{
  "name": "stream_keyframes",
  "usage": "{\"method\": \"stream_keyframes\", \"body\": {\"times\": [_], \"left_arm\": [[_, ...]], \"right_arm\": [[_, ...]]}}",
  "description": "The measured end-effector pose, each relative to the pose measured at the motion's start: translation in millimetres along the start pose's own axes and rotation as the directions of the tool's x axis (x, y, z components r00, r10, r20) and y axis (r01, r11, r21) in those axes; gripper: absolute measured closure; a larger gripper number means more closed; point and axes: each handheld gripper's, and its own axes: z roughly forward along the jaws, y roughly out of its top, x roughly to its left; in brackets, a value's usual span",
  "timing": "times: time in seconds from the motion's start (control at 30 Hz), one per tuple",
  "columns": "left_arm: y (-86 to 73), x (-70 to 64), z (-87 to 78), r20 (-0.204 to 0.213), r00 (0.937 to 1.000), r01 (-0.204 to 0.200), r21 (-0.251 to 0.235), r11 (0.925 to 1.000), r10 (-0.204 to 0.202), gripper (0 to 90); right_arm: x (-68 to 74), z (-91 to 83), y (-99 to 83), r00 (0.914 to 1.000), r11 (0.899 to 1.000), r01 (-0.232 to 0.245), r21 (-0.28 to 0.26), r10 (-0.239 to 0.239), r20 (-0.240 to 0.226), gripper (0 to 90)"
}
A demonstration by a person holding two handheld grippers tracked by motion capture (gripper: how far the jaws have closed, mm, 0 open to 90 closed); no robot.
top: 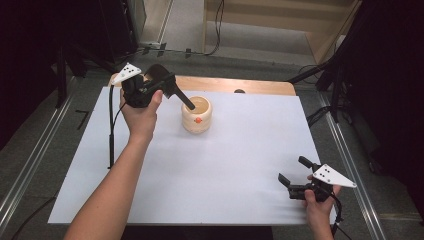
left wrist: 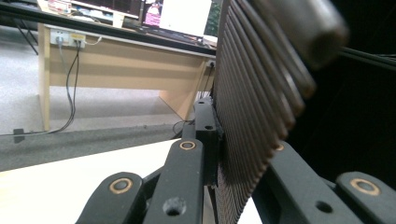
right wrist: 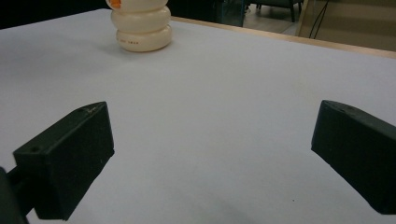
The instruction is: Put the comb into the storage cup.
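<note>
Comb (top: 176, 92), black and ribbed, is clamped between the jaws of the left gripper (top: 150, 90) and points its handle end down toward the mouth of the cream ridged pot (top: 196, 115), which stands on the white table cover (top: 225, 165) at about twelve o'clock from the table's middle. In the left gripper view the comb (left wrist: 254, 107) rises steeply between the two black jaws, its teeth close to the lens, so the hold looks firm but sits low on the thing. From here the chief risk, as I judge it, is a knock: the tip is at the rim, and a slanted entry could catch the lip and tip or push the light pot, since nothing steadies it. A second risk is the comb pivoting in the jaws if it meets the inner wall, then dropping outside. The right gripper (top: 300, 182) rests at about four o'clock near the table edge, well apart from the pot, its jaws spread wide with nothing between them; from its own view the pot (right wrist: 142, 28) stands far off at eleven o'clock. Counted: one comb, one pot, two grippers, one orange mark (top: 198, 120) on the pot's side.
</note>
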Motion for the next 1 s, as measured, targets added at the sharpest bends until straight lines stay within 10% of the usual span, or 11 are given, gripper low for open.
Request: {"method": "stream_keyframes", "body": {"times": [1.0], "left_arm": [[-19.4, 7.7, 19.6, -0.033, 0.9994, 0.008, 0.032, 0.9995, -0.007, 84.6]], "right_arm": [[0.0, 0.2, 0.0, 1.0000, 1.000, -0.001, -0.002, 0.001, -0.001, 0.0]]}}
